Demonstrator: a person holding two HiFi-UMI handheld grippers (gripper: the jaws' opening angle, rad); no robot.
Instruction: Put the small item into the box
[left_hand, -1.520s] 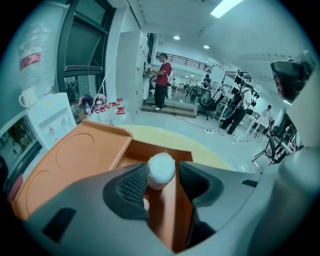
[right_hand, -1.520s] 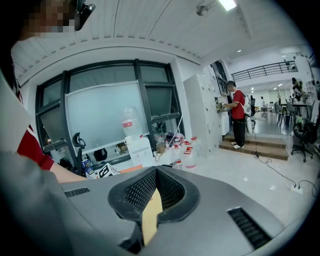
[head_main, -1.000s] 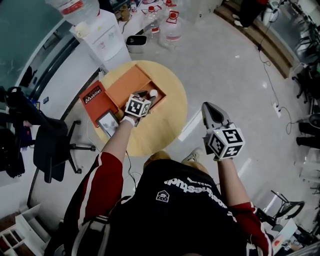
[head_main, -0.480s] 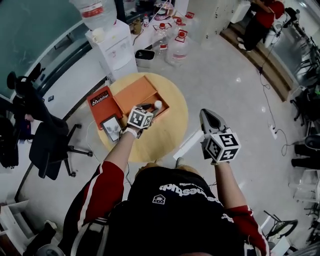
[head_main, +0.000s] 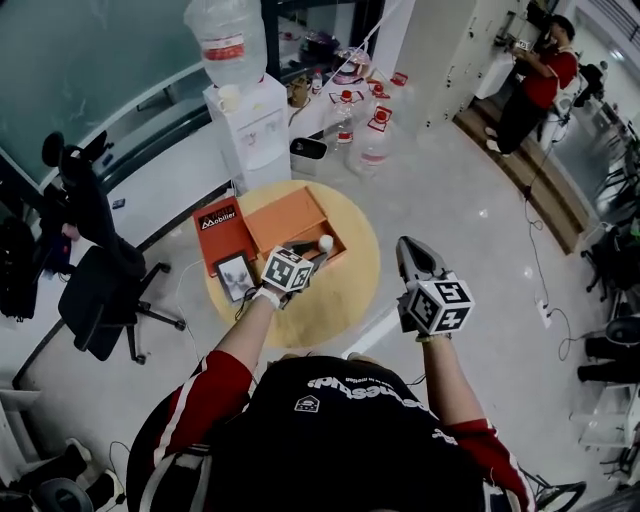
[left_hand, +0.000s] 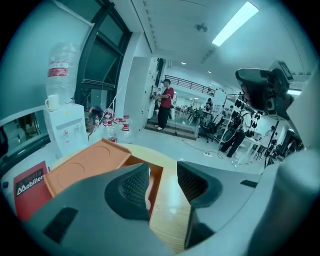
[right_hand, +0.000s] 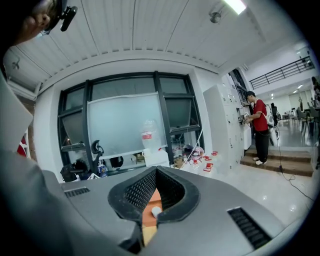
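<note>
Withdrawal was noted: left gripper was drawn up and back from the orange box, its jaws wide, slightly narrowed, with nothing between them. Small item was left in the box's recess. Right gripper was closed and empty. Placement was judged done.

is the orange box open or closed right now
Open. From the head view the orange box shows its bare inside with no cover over it, and a red lid-like panel lies beside it on the round table.
</note>
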